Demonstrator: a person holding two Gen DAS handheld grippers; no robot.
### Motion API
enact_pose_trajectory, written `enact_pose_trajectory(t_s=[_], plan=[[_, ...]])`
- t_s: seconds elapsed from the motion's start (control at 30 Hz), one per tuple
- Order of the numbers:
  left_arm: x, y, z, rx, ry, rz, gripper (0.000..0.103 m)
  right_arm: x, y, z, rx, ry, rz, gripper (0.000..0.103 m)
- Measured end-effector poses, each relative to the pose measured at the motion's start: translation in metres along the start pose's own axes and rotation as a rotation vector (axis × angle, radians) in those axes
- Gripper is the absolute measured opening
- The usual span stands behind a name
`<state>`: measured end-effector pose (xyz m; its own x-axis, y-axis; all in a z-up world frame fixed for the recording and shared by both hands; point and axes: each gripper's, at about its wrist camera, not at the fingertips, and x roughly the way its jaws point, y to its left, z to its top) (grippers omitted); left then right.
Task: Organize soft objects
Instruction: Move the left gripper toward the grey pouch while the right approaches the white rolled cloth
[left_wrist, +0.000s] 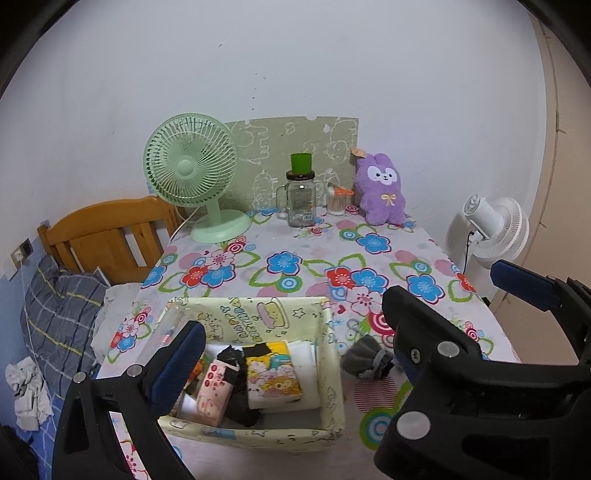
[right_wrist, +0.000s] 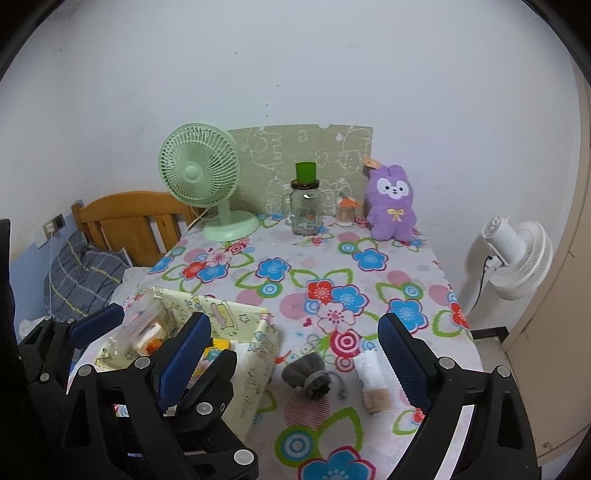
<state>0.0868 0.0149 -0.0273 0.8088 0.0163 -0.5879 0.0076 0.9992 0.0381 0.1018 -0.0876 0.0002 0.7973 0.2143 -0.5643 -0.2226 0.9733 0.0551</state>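
grey sock (right_wrist: 308, 376) lies bunched in a soft lump on the table (right_wrist: 369, 258), cuff end frayed dark, a thin loop trailing to its right. just right of it, apart, a white rolled cloth (right_wrist: 371, 380) with a tan band at the near end. left of the sock, close but not touching, stands the pale yellow box (left_wrist: 328, 354), thin printed walls, open top; inside it a black sock (left_wrist: 236, 384), a pink packet (left_wrist: 212, 387) and a yellow cartoon packet (left_wrist: 273, 373) lie packed side by side.

right gripper (right_wrist: 295, 354) released, blue ribbed pads wide apart, sock and cloth between them in view, nothing gripped. left gripper (left_wrist: 295, 339) also released, spread over the box, empty.

table cover is smooth, flower printed. far edge holds a green fan (left_wrist: 190, 170), glass jar (left_wrist: 301, 199), purple plush toy (left_wrist: 382, 192). the middle of the table is bare; right edge drops off near a white fan (right_wrist: 513, 254).
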Motion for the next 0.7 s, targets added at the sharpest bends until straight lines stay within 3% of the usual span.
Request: enact_pose_trajectory(t_s=[0.7], plan=[[0.013, -0.056, -0.012, 0.016, 0.036, -0.072, 0.102, -0.009, -0.053, -0.021, 0.026, 0.004, -0.090, 0.098]])
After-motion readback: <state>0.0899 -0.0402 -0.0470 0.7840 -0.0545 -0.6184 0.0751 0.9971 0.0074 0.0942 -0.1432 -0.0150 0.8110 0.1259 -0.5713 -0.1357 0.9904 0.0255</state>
